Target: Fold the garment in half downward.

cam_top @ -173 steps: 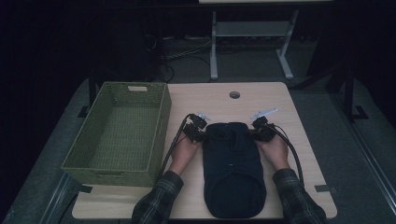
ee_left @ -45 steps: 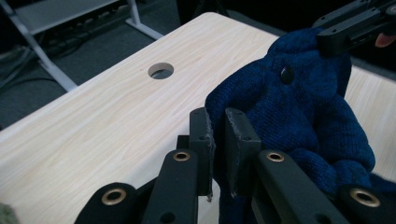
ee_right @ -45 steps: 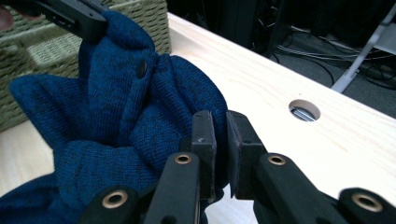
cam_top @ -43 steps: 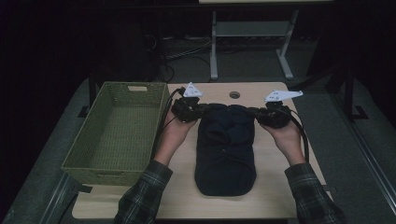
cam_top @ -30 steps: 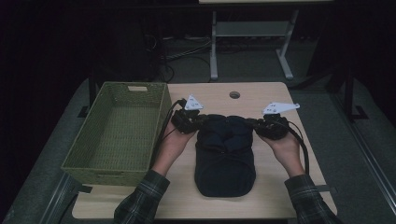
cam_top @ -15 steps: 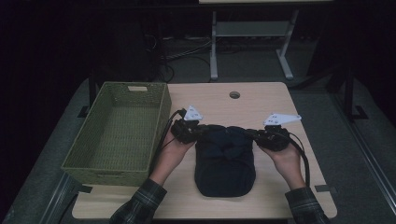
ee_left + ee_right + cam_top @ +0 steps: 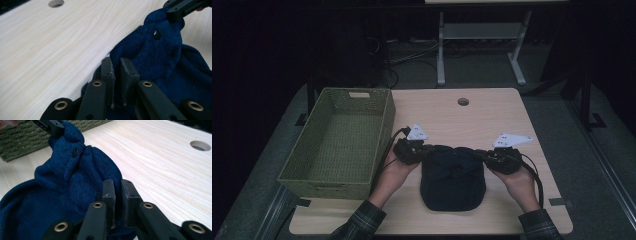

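Observation:
A dark blue knitted garment (image 7: 453, 180) lies bunched on the wooden table (image 7: 462, 120), in front of the person. My left gripper (image 7: 430, 150) pinches its far left corner, and in the left gripper view the jaws (image 7: 117, 62) are shut on a fold of the blue knit (image 7: 155, 55). My right gripper (image 7: 481, 154) pinches the far right corner; its jaws (image 7: 117, 183) are shut on the knit (image 7: 75, 177) as well. Each gripper view shows the other gripper (image 7: 180, 7) (image 7: 50, 126) holding the raised edge between them, which has a dark button (image 7: 157, 35).
A green woven basket (image 7: 337, 140) stands empty on the table's left side, close to my left hand. A round cable hole (image 7: 463, 101) sits near the table's far edge. Behind the table are a metal stand (image 7: 477, 35) and cables on the floor.
Both grippers have come towards the person and a little lower, drawing the garment's far edge back over itself. The garment now covers less of the table.

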The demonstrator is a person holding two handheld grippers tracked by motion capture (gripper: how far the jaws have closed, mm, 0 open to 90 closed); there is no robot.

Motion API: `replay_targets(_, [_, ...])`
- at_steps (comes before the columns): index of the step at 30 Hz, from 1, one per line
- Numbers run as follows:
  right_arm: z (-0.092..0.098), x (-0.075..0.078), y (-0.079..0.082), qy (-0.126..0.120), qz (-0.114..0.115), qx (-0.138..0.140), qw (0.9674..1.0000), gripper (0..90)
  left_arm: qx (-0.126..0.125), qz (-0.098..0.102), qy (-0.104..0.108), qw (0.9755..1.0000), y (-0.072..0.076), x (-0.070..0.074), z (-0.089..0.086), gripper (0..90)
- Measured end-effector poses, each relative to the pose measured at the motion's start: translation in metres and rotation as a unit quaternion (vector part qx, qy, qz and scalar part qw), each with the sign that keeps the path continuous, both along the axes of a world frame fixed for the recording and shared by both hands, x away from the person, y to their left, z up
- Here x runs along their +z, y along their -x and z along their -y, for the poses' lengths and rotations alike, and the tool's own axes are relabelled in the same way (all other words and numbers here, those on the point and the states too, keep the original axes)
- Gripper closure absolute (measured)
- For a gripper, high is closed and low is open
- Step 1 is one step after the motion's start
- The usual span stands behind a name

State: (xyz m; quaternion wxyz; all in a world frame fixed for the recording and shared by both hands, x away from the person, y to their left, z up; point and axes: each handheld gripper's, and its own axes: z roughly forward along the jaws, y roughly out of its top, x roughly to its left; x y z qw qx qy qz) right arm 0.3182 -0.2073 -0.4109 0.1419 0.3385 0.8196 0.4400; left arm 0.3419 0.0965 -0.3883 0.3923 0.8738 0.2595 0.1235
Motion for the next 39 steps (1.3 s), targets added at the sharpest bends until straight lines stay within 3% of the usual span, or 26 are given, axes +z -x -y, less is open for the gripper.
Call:
replay_targets(27, [-0.003, -0.028, 0.057, -0.003, -0.034, 0.016, 0.9993, 77.7, -0.035, -0.064, 0.011, 0.9973, 0.050, -0.026, -0.008, 78.8])
replay_targets(35, [-0.002, -0.023, 0.072, -0.015, -0.032, 0.024, 0.9991, 64.7, -0.034, -0.072, 0.038, 0.9961, 0.065, -0.023, -0.018, 68.2])
replay_targets(39, [0.002, -0.014, 0.081, -0.019, -0.017, 0.026, 0.9993, 61.6, -0.028, -0.063, 0.055, 0.9961, 0.070, -0.014, -0.028, 67.0])
